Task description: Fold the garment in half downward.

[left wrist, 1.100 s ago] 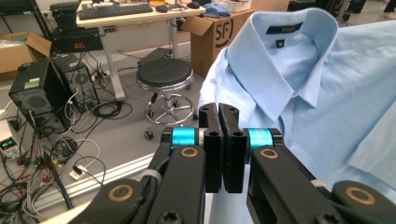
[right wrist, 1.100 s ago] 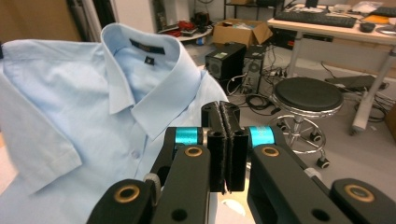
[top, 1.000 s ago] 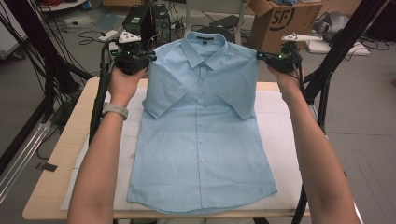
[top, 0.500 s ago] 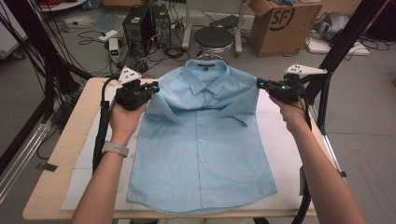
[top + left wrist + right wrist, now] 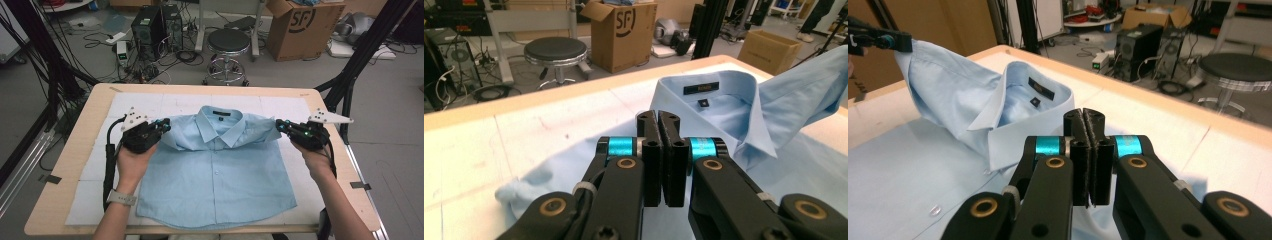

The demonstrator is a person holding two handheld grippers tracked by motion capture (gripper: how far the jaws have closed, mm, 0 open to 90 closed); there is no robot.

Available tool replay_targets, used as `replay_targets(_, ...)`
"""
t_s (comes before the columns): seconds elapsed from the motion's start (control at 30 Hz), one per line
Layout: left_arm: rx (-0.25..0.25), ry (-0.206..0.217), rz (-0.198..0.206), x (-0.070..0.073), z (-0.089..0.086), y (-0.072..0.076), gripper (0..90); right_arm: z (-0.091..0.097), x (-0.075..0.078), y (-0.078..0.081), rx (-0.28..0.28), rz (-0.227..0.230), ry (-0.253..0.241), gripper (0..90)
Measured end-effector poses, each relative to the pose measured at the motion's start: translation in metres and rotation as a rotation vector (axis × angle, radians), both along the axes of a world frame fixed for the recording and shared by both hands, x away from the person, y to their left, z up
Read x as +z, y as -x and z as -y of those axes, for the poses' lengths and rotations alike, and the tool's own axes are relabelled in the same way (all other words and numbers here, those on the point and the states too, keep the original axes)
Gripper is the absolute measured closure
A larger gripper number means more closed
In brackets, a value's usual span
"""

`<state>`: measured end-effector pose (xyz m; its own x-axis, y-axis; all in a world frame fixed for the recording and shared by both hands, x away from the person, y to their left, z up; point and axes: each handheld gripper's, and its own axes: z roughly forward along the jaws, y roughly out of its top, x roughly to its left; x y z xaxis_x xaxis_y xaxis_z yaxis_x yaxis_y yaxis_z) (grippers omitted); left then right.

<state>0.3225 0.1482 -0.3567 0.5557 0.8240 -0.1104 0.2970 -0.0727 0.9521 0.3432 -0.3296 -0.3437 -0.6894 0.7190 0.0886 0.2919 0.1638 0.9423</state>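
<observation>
A light blue short-sleeved shirt (image 5: 215,175) lies front up on the white-padded table (image 5: 70,170), collar at the far side. My left gripper (image 5: 165,126) is shut on the shirt's left shoulder and holds it just off the padding. My right gripper (image 5: 278,125) is shut on the other shoulder in the same way. In the left gripper view the jaws (image 5: 659,120) are pressed together above the cloth, with the collar (image 5: 724,110) beyond. In the right gripper view the closed jaws (image 5: 1084,117) pinch a thin edge of fabric, and the shirt (image 5: 923,165) rises toward the far left gripper (image 5: 898,42).
Past the table's far edge stand a black stool (image 5: 227,42), a cardboard box (image 5: 295,25) and computer towers (image 5: 155,25) among floor cables. Black frame poles (image 5: 360,55) rise at the right and left. White padding (image 5: 125,105) shows around the shirt.
Both hands have sunk toward the table with the shirt's shoulders. The shirt, earlier held up and hanging, now rests mostly flat, and only its shoulders are raised.
</observation>
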Motion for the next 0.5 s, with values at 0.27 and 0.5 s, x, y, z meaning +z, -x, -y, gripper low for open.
replay_targets(0.27, -0.019, 0.007, -0.014, -0.022, -0.006, 0.031, 88.6, 0.007, -0.022, 0.035, 0.011, -0.016, 0.073, 89.8)
replay_targets(0.5, -0.013, 0.034, -0.027, -0.039, -0.019, 0.057, 88.5, 0.016, -0.039, 0.059, 0.038, -0.019, 0.093, 89.8)
